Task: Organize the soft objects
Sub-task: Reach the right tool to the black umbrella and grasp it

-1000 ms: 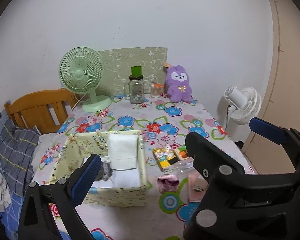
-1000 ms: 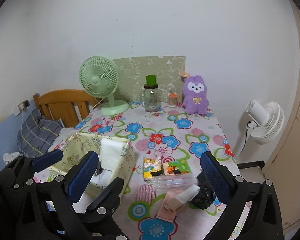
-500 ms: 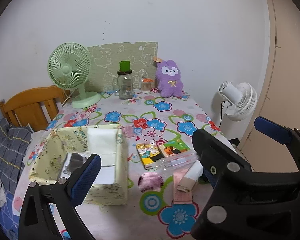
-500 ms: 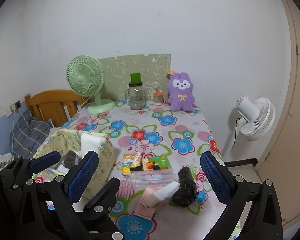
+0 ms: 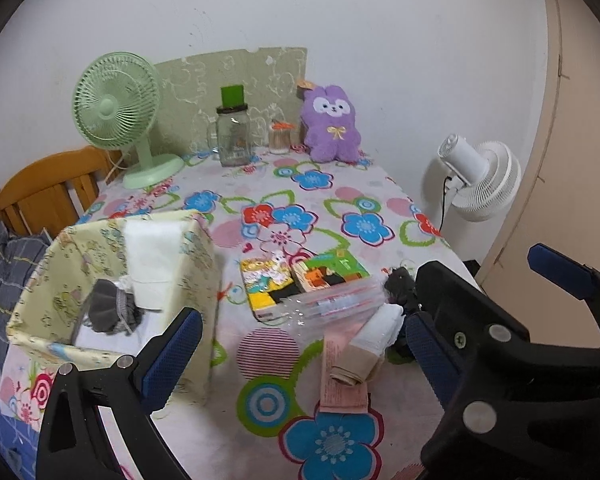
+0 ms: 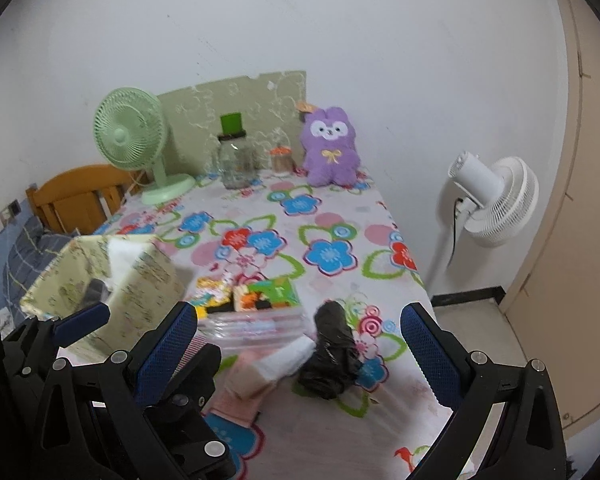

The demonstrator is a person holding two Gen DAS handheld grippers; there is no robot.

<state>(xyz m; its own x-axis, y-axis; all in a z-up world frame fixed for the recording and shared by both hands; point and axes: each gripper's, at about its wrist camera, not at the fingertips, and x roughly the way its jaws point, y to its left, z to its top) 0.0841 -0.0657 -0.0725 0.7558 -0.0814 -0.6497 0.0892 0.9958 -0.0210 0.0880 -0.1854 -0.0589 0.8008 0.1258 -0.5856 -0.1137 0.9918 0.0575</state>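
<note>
My left gripper [image 5: 296, 358] hung above the near edge of the table [image 5: 340, 196], fingers spread wide and holding nothing. My right gripper [image 6: 300, 348] hung beside it, also spread wide and empty; in the left view its black frame overlapped the right side of the picture.

The bin [image 5: 80, 264] stood at the table's near left corner, its fabric walls upright and its mouth open. A white cloth [image 5: 152, 256] hung over its far rim, and a grey item [image 5: 108, 308] lay inside.

To the right of the bin, with a strip of bare tablecloth between, lay two picture packs [image 5: 300, 276], side by side. A clear pouch [image 5: 332, 300] overlapped their near edge. Just nearer lay a pink and white roll [image 5: 364, 348], resting on a flat pink cloth [image 5: 342, 384]. A black bundle [image 6: 334, 352] lay touching the roll's right end, near the table's right edge.

The middle of the table was open. At the far edge, against the wall, stood a green fan [image 5: 116, 112], a jar [image 5: 234, 136], a small container [image 5: 280, 140] and a purple plush [image 5: 332, 124], all well apart from the near group.

Beyond the right edge stood a white fan [image 6: 492, 200]. Beyond the left edge were a wooden frame [image 5: 44, 192] and bedding [image 5: 4, 272].
</note>
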